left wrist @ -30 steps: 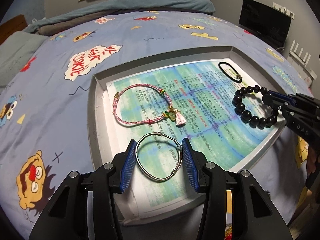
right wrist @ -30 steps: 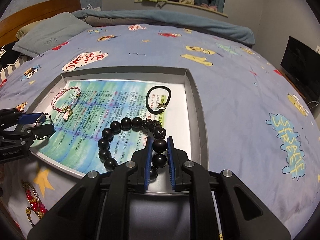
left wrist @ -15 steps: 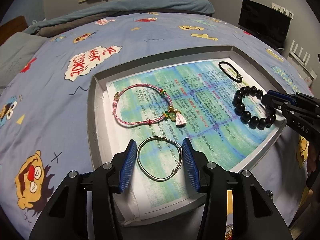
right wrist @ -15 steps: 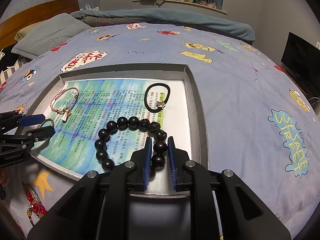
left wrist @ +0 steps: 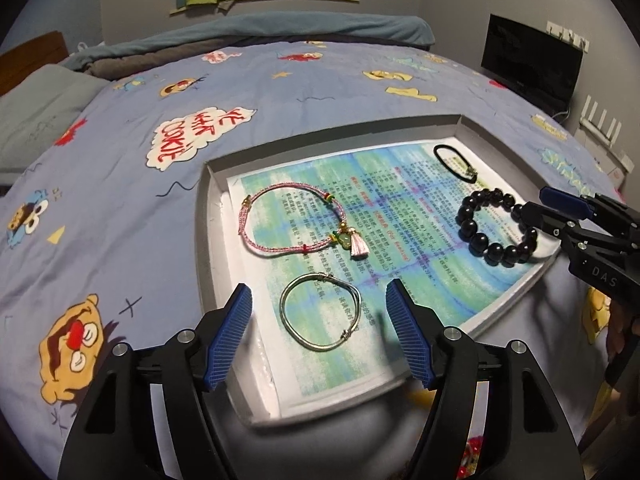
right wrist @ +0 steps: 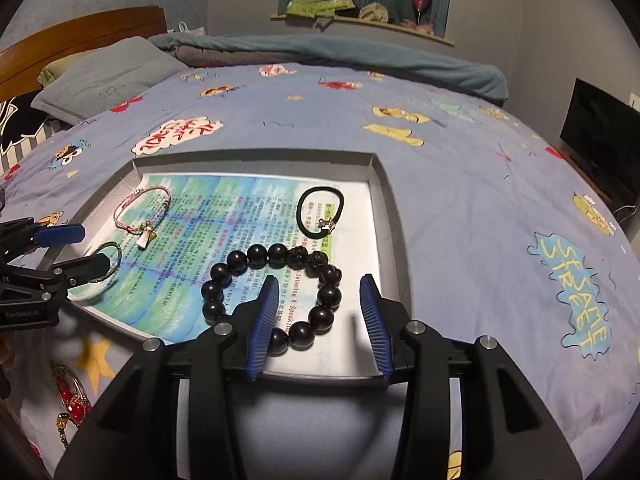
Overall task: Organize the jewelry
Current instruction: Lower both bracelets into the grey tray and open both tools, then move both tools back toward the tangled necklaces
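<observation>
A shallow grey tray (left wrist: 208, 236) lined with a printed sheet lies on the bed. In it lie a pink cord bracelet with a tassel (left wrist: 294, 220), a silver bangle (left wrist: 320, 316), a black bead bracelet (left wrist: 496, 228) and a black hair tie (left wrist: 456, 162). My left gripper (left wrist: 320, 332) is open, its fingers either side of the silver bangle and above it. My right gripper (right wrist: 320, 316) is open over the bead bracelet (right wrist: 276, 292), which lies flat in the tray (right wrist: 384, 192).
A red and gold beaded piece (right wrist: 70, 400) lies on the blue cartoon bedspread left of the tray's near corner. A grey pillow (right wrist: 108, 76) and a wooden headboard (right wrist: 80, 36) are at the far left. A black screen (left wrist: 528, 64) stands at the right.
Both grippers have opened wide and pulled back a little. The right one has let go of the bead bracelet, which now lies in the tray. The silver bangle rests free.
</observation>
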